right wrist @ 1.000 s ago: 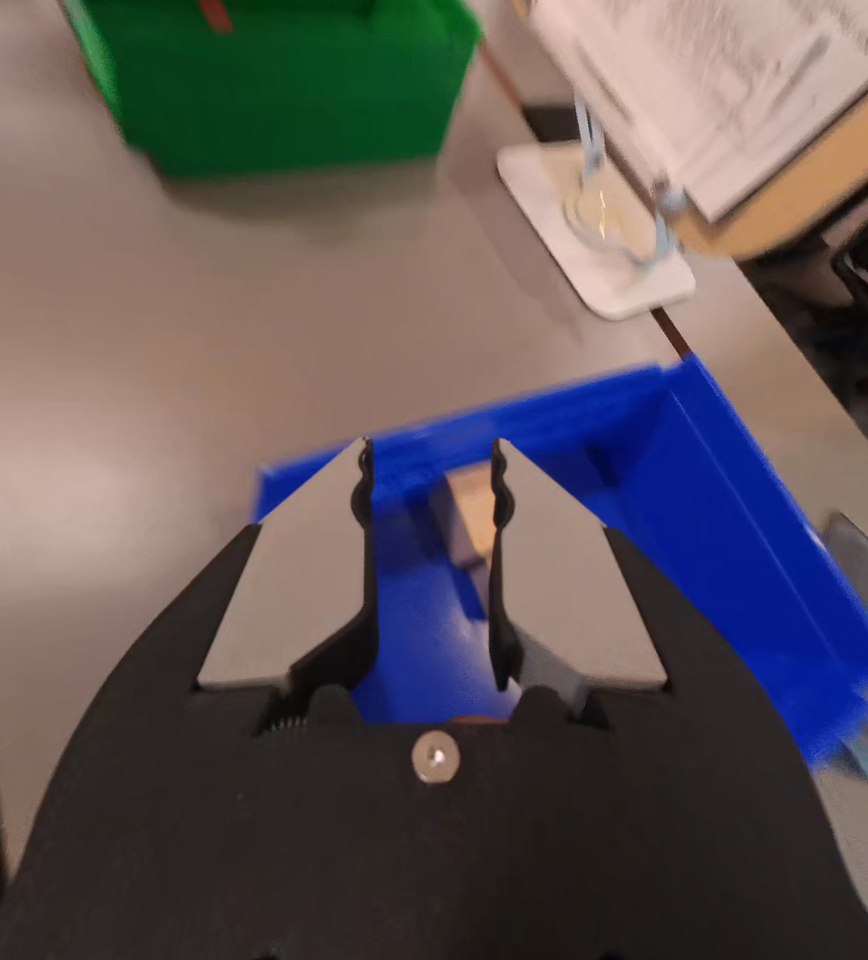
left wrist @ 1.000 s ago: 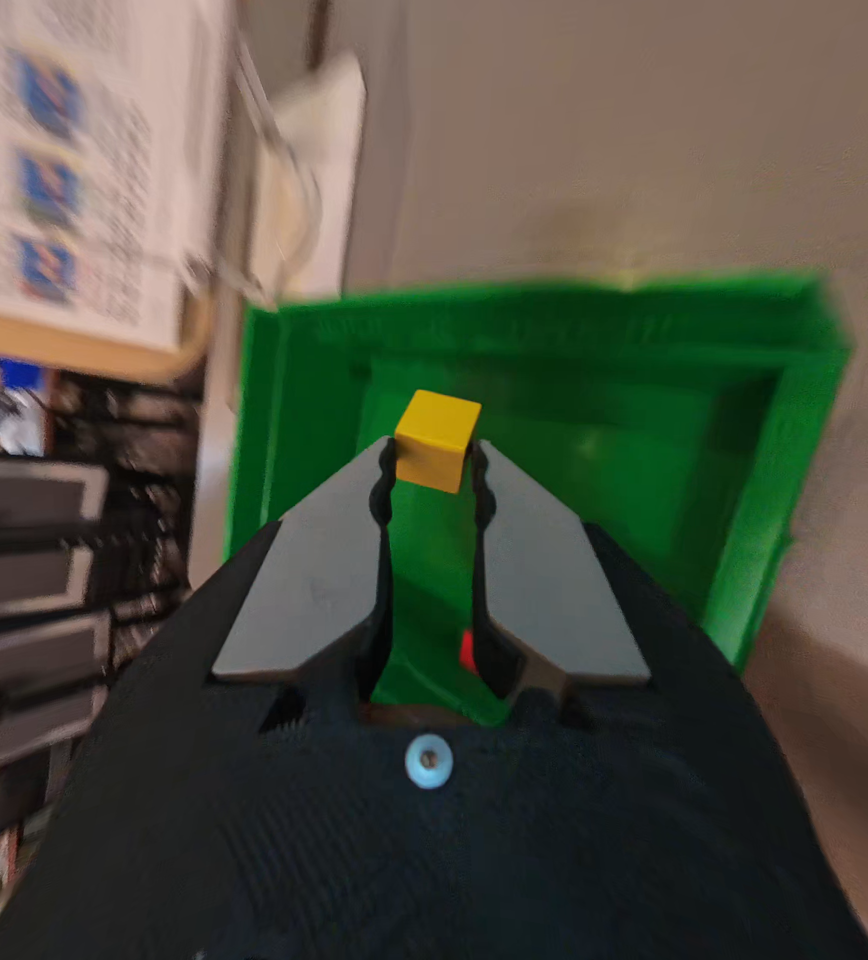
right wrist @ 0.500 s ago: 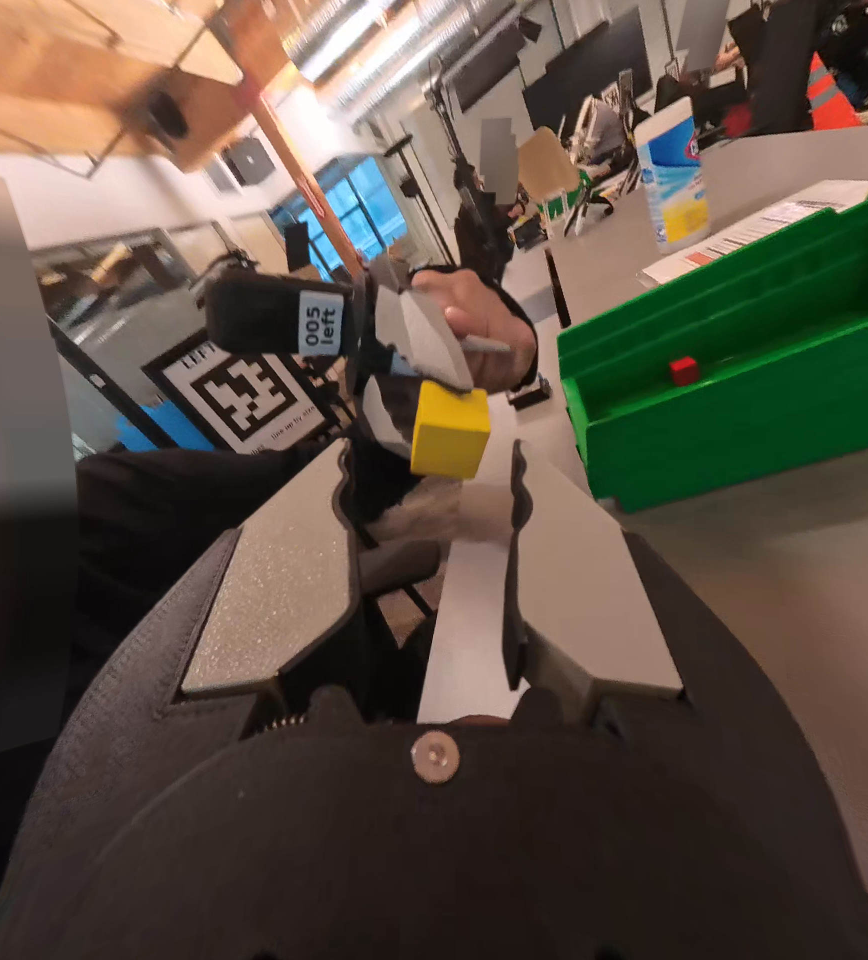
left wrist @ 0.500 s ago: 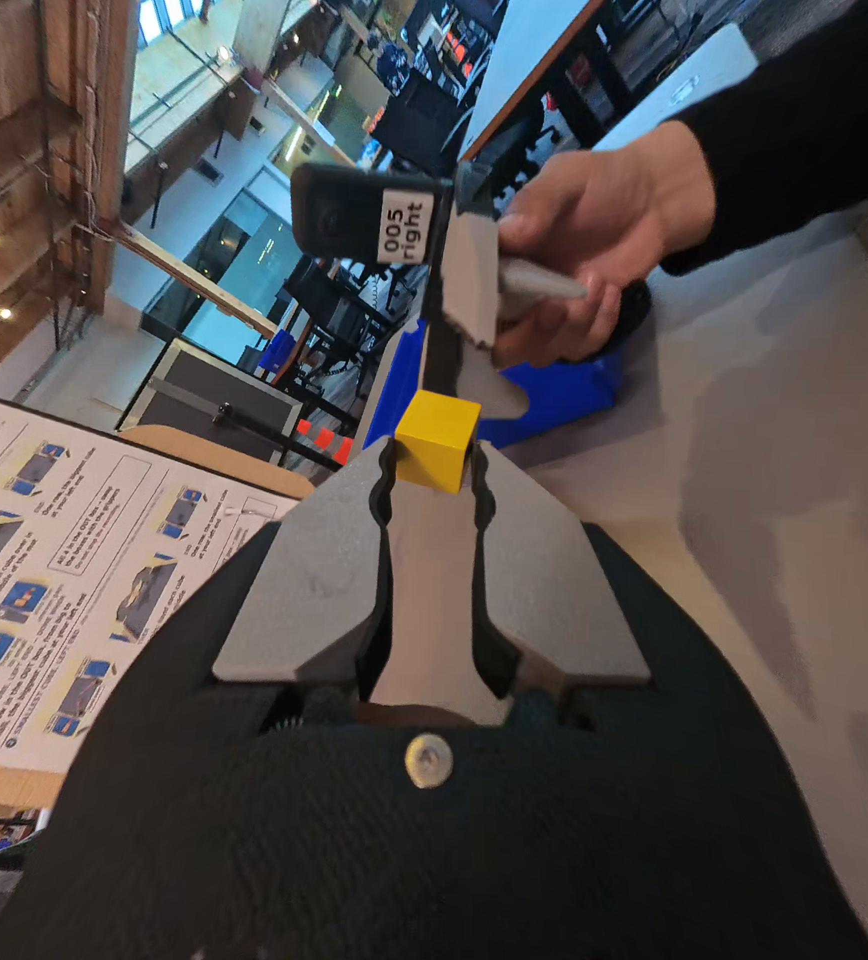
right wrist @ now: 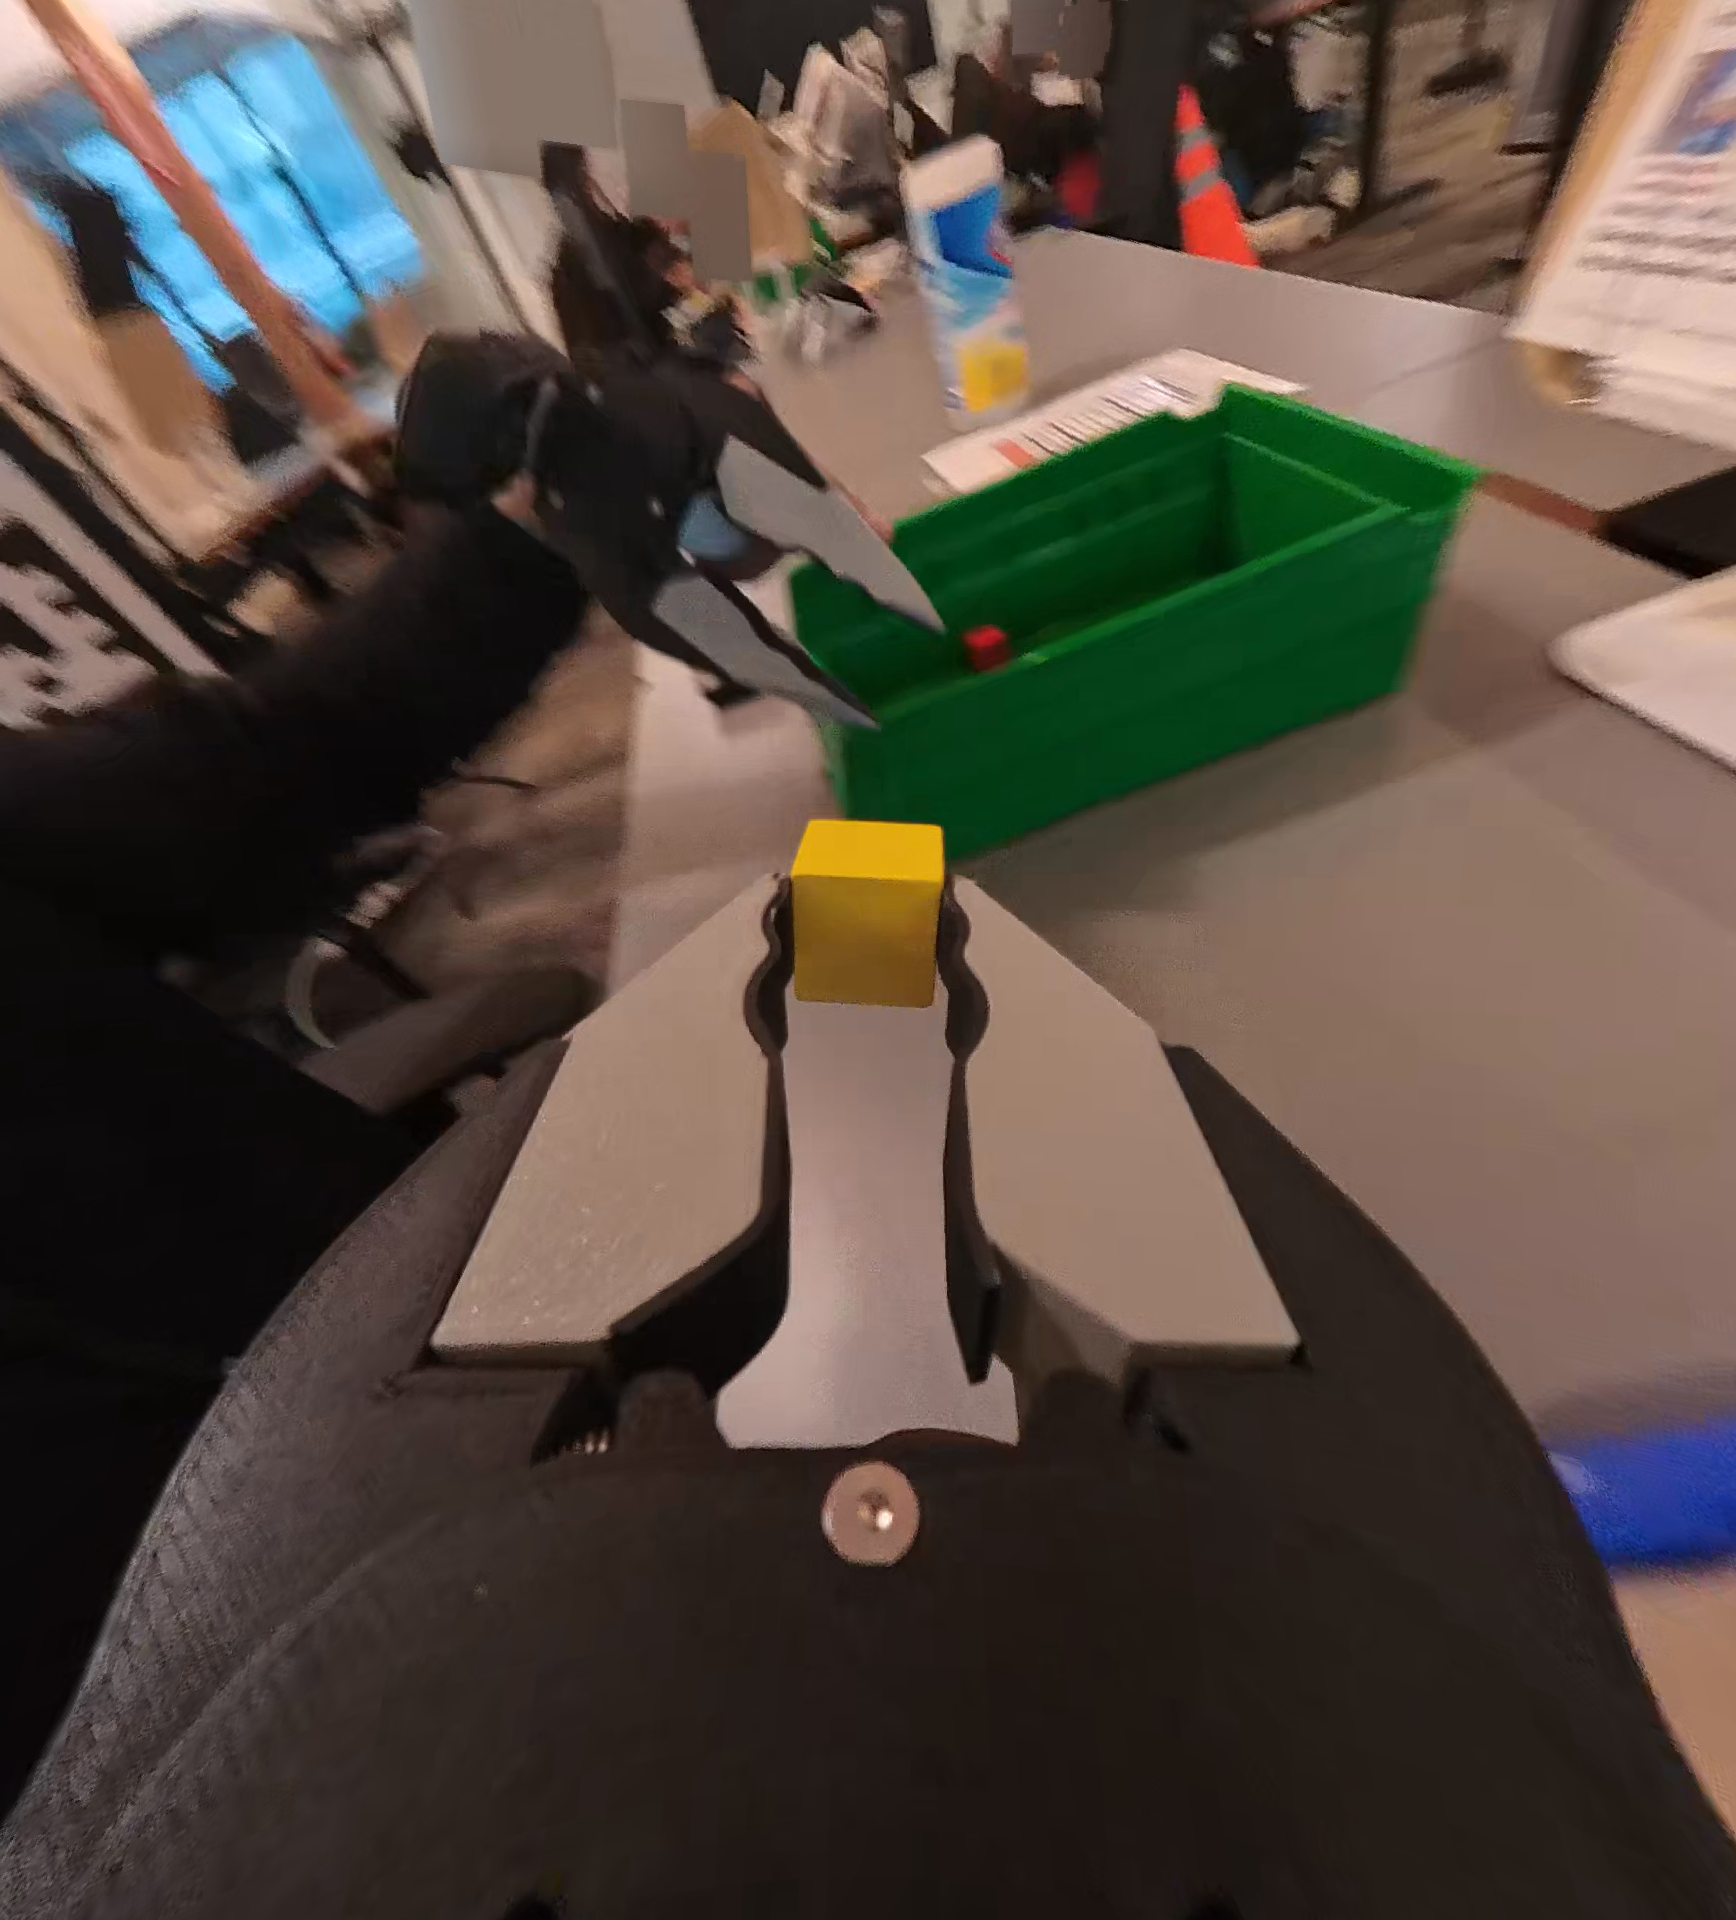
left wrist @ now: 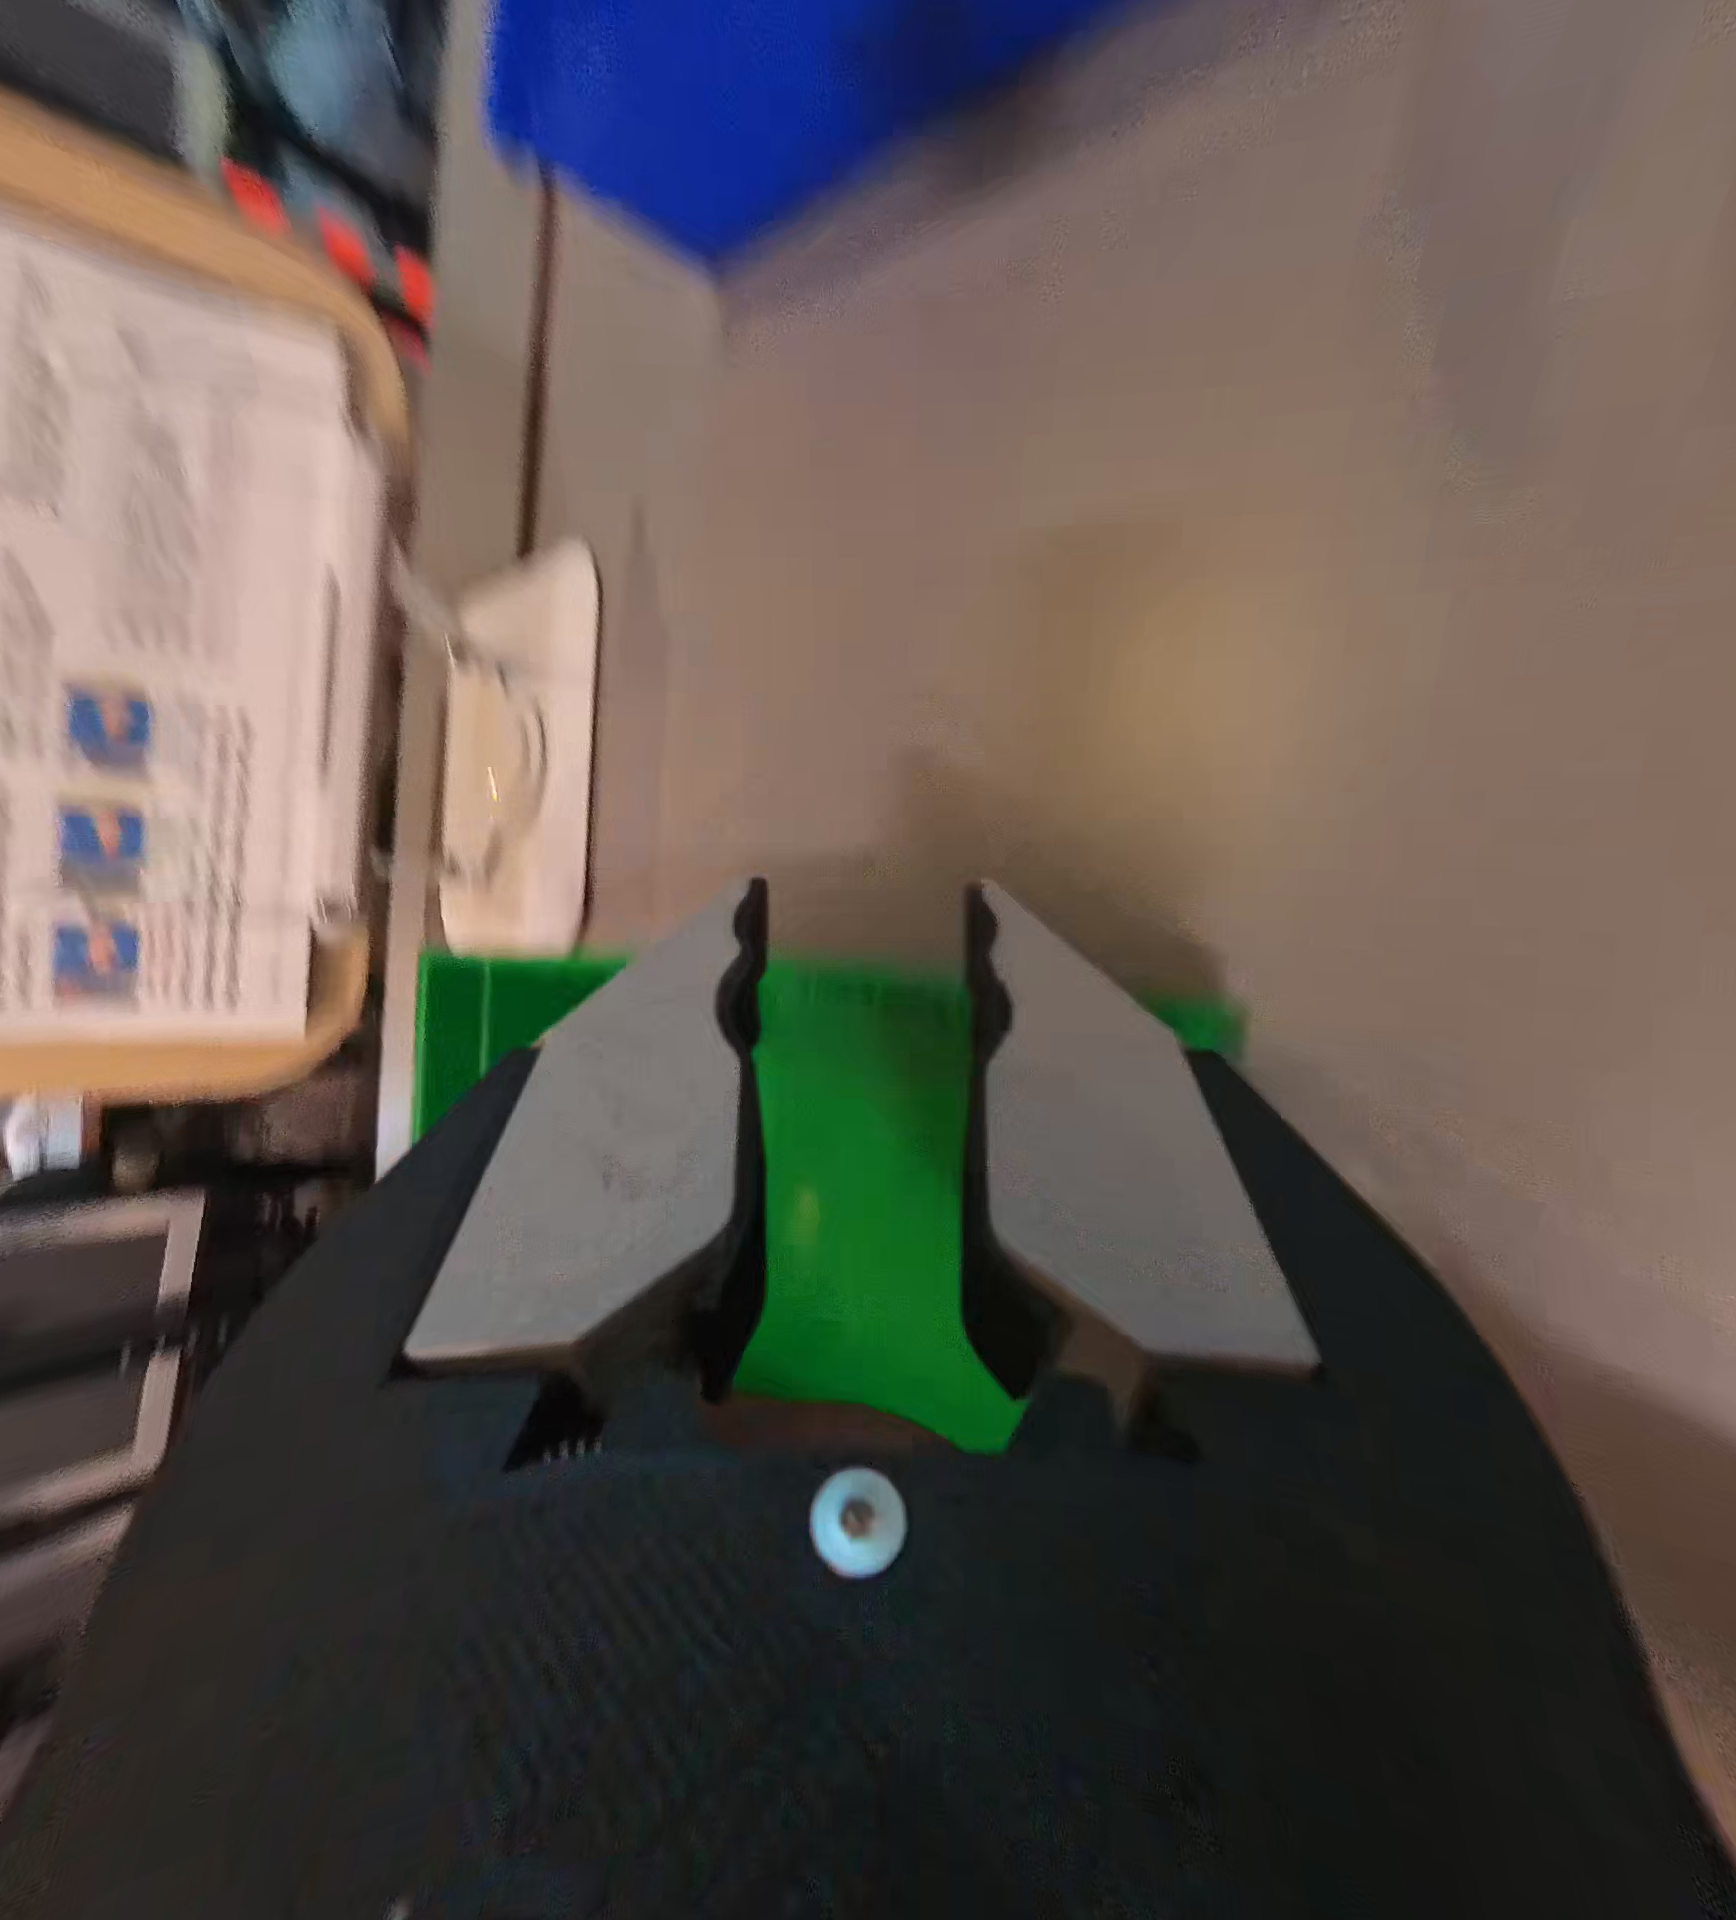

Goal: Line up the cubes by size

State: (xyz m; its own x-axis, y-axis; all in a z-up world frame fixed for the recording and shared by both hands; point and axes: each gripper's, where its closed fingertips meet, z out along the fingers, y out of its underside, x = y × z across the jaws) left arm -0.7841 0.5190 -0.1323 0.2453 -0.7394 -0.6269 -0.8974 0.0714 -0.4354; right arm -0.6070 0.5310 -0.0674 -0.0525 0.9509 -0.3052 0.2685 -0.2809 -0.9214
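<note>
My right gripper [right wrist: 866,914] is shut on a yellow cube [right wrist: 866,914] and holds it above the grey table. My left gripper [left wrist: 864,925] is open and empty, over the near end of the green bin [left wrist: 843,1143]. In the right wrist view the left gripper [right wrist: 864,665] hangs open at the left end of the green bin [right wrist: 1155,686]. A small red cube [right wrist: 985,647] lies inside that bin, close to its fingertips.
A blue bin [left wrist: 739,114] sits at the far end of the table and also shows at the right edge of the right wrist view [right wrist: 1695,1496]. A white stand base [left wrist: 521,748] holds an instruction board [left wrist: 116,644] at the table's left edge. A wipes canister [right wrist: 968,281] stands behind the green bin.
The yellow cube has passed from my left gripper to my right gripper. The left gripper has opened and swung back over the green bin. The right gripper has closed on the cube.
</note>
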